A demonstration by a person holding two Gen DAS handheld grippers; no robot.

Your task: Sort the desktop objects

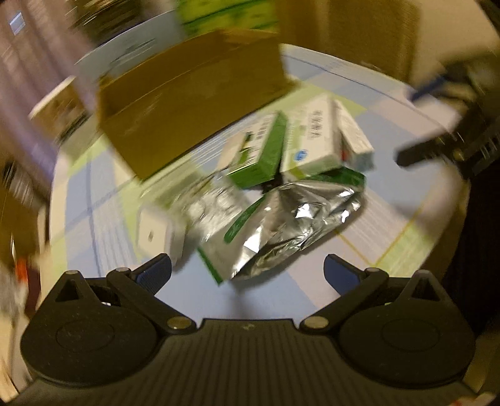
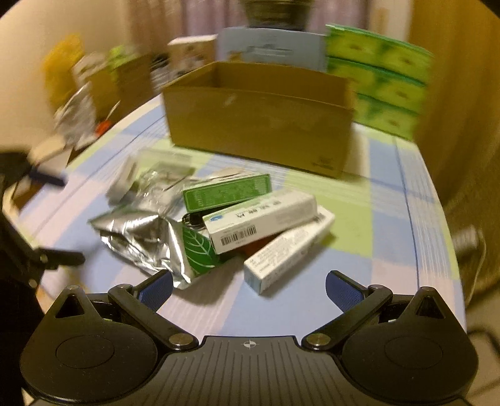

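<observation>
Both your grippers hover empty, fingers spread, above a pile on the checked desk (image 2: 390,225).
Left wrist: left gripper (image 1: 247,273) faces crinkled foil pouch (image 1: 297,225), blurred. Right wrist: right gripper (image 2: 248,289) faces rectangular white carton (image 2: 259,218), green carton (image 2: 226,192); open cardboard box (image 2: 259,125) behind, contents hidden.

barcode on white box (image 2: 261,220), print illegible

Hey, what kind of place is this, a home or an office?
Probably a home: a table under a checked cloth, curtains behind, medicine boxes beside an open cardboard box.
</observation>
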